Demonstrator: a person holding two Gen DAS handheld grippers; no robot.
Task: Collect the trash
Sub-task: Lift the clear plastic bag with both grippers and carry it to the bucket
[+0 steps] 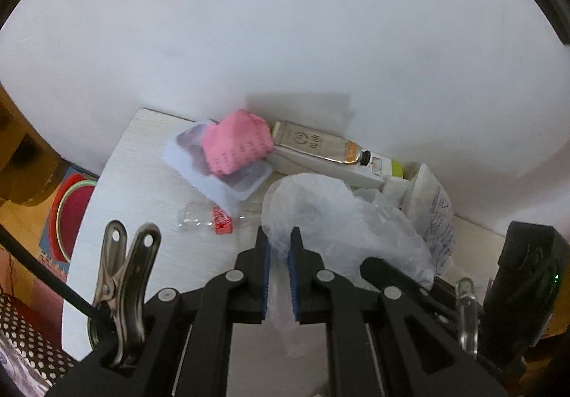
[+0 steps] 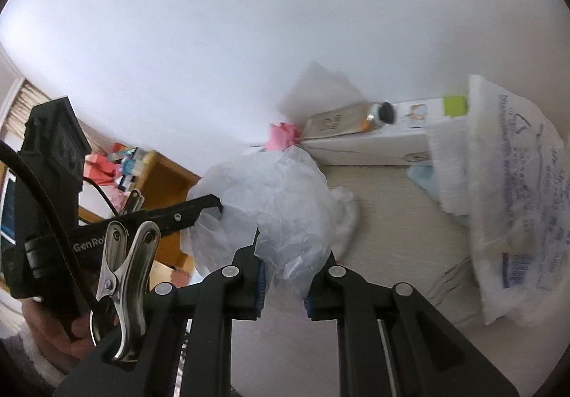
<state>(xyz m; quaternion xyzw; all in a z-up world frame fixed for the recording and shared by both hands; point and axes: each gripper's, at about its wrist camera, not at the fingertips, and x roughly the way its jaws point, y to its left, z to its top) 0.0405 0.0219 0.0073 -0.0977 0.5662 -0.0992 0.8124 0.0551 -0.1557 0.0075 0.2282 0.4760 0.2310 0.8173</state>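
Observation:
A translucent white plastic bag (image 1: 338, 219) hangs crumpled over the pale table (image 1: 142, 183), held up from two sides. My left gripper (image 1: 279, 236) is shut on a fold of the bag's film between its blue pads. In the right wrist view the same bag (image 2: 278, 190) bulges ahead of my right gripper (image 2: 294, 247), which is shut on a bunch of the film. One of the left gripper's fingers (image 2: 192, 210) reaches into the bag from the left. A clear wrapper with a red label (image 1: 221, 222) lies on the table left of the bag.
A pink cloth (image 1: 237, 142) rests on a clear plastic tray (image 1: 228, 190) near the wall. A bottle (image 1: 317, 144) lies on a white box (image 1: 356, 176). A tissue pack (image 2: 516, 190) stands at the right. A wooden shelf (image 2: 167, 183) is left of the table.

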